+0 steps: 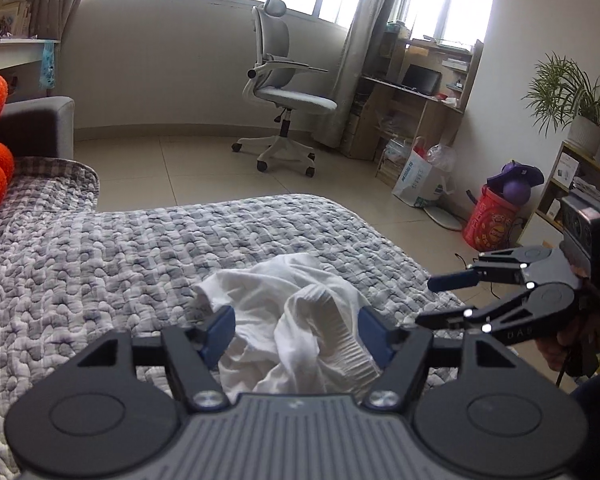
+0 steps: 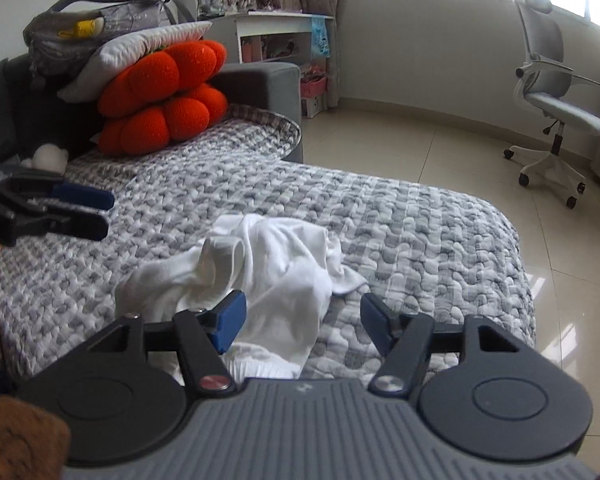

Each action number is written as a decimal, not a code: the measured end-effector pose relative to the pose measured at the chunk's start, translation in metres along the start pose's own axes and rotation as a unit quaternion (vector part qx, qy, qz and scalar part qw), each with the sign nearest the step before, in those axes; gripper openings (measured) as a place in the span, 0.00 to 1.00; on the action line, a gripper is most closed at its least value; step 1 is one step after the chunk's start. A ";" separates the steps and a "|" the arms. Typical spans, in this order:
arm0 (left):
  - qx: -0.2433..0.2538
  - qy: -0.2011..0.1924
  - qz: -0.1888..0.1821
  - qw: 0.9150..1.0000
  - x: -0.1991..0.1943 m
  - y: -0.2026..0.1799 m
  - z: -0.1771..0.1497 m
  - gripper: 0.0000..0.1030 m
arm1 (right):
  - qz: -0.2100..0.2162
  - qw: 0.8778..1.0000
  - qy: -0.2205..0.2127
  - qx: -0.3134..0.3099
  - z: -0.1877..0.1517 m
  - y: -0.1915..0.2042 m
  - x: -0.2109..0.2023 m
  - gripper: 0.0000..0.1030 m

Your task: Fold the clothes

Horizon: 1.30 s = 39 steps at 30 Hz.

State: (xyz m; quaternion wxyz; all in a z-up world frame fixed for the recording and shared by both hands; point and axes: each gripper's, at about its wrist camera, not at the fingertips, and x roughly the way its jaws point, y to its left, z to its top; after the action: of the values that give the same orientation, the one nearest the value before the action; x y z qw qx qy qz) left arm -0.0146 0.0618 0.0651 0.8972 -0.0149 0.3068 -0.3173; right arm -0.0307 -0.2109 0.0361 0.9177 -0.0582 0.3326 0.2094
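Note:
A crumpled white garment (image 1: 296, 320) lies in a heap on the grey quilted bed cover (image 1: 100, 272). My left gripper (image 1: 296, 330) is open and empty, just above the near side of the heap. My right gripper (image 2: 303, 316) is open and empty, over the heap's near right edge; the garment (image 2: 260, 268) spreads ahead and to its left. The right gripper also shows at the right of the left wrist view (image 1: 432, 300), jaws apart. The left gripper shows at the left edge of the right wrist view (image 2: 104, 212).
An orange flower cushion (image 2: 164, 96), a white pillow (image 2: 140, 48) and a grey bag (image 2: 100, 20) are stacked at the bed's far end. A white office chair (image 1: 280, 96), a desk shelf (image 1: 420, 92), a red bucket (image 1: 492, 220) and a potted plant (image 1: 572, 104) stand on the tiled floor beyond.

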 end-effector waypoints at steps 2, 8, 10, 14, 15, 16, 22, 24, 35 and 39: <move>0.005 0.017 0.004 1.000 0.017 0.001 0.001 0.67 | 0.002 0.998 0.036 -0.043 -0.011 0.004 0.007 0.65; 0.036 0.053 0.011 0.998 0.053 -0.008 -0.001 0.64 | 0.018 0.989 0.059 -0.132 -0.035 0.014 0.007 0.63; 0.039 0.062 0.009 0.997 0.064 -0.010 -0.001 0.58 | 0.015 0.986 0.067 -0.151 -0.038 0.016 0.012 0.49; 0.041 0.077 0.015 0.996 0.077 -0.014 -0.001 0.13 | 0.003 0.978 0.069 -0.198 -0.042 0.027 0.022 0.26; 0.034 0.070 0.017 0.997 0.075 -0.012 0.001 0.11 | 0.001 0.977 0.061 -0.204 -0.040 0.029 0.023 0.26; 0.028 0.062 0.020 0.997 0.072 -0.011 0.003 0.07 | -0.002 0.977 0.051 -0.206 -0.039 0.029 0.023 0.24; -0.007 0.002 0.012 1.000 0.032 0.003 0.012 0.04 | -0.006 0.978 0.019 -0.209 -0.033 0.028 0.026 0.28; -0.013 -0.002 0.012 1.000 0.025 0.006 0.011 0.04 | 0.000 0.976 0.023 -0.215 -0.033 0.028 0.030 0.30; 0.020 0.047 -0.011 0.999 0.061 -0.003 0.005 0.63 | 0.027 0.974 0.009 -0.224 -0.026 0.037 0.034 0.54; 0.033 0.066 -0.012 0.997 0.078 -0.008 0.004 0.60 | 0.048 0.978 0.001 -0.203 -0.022 0.034 0.034 0.52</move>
State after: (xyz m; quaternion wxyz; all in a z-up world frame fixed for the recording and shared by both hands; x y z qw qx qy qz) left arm 0.0307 0.0097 0.0284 0.8713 0.0325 0.3542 -0.3381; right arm -0.0351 -0.1737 -0.0013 0.8755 -0.2272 0.2867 0.3158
